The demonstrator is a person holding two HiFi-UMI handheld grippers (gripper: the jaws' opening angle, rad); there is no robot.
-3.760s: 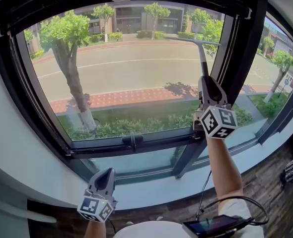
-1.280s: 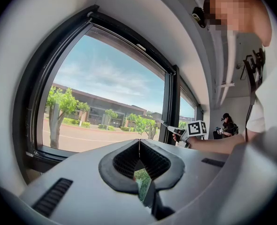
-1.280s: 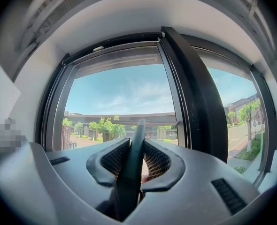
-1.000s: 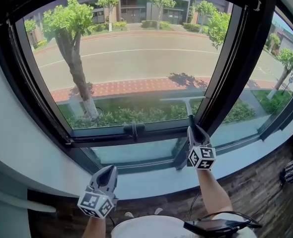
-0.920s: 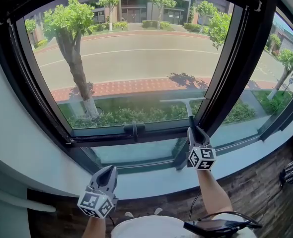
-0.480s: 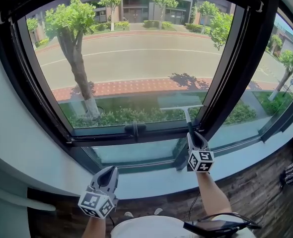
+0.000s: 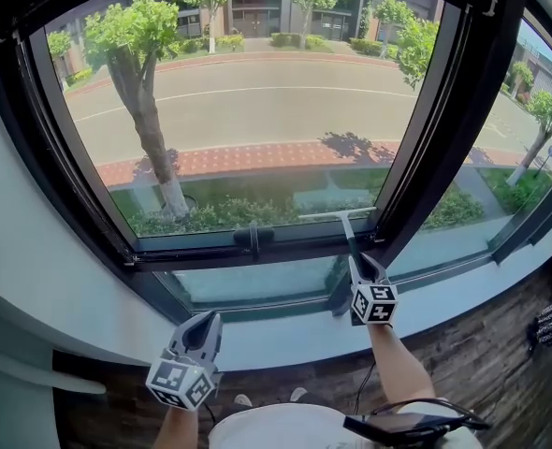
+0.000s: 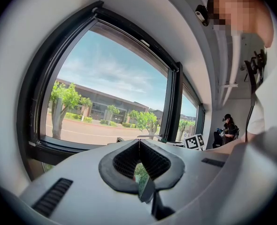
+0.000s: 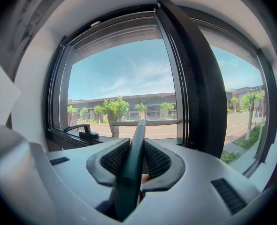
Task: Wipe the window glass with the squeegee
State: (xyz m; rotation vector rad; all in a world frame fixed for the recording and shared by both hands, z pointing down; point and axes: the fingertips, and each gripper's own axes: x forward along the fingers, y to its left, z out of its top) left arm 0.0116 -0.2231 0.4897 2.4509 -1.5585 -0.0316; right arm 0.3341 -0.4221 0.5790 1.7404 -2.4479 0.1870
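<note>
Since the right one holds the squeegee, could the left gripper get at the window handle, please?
Probably yes: the left gripper is empty, and nothing stands between it and the window handle.

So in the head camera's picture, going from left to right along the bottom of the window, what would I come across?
Left tool, shut and empty → window handle → squeegee gripped in the right tool → black window post.

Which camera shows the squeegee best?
The head view: the whole squeegee shows, blade low on the glass, handle in the right tongs. The right gripper view shows it end-on, handle gripped, blade beyond. The left gripper view shows only a distant sliver.
</note>
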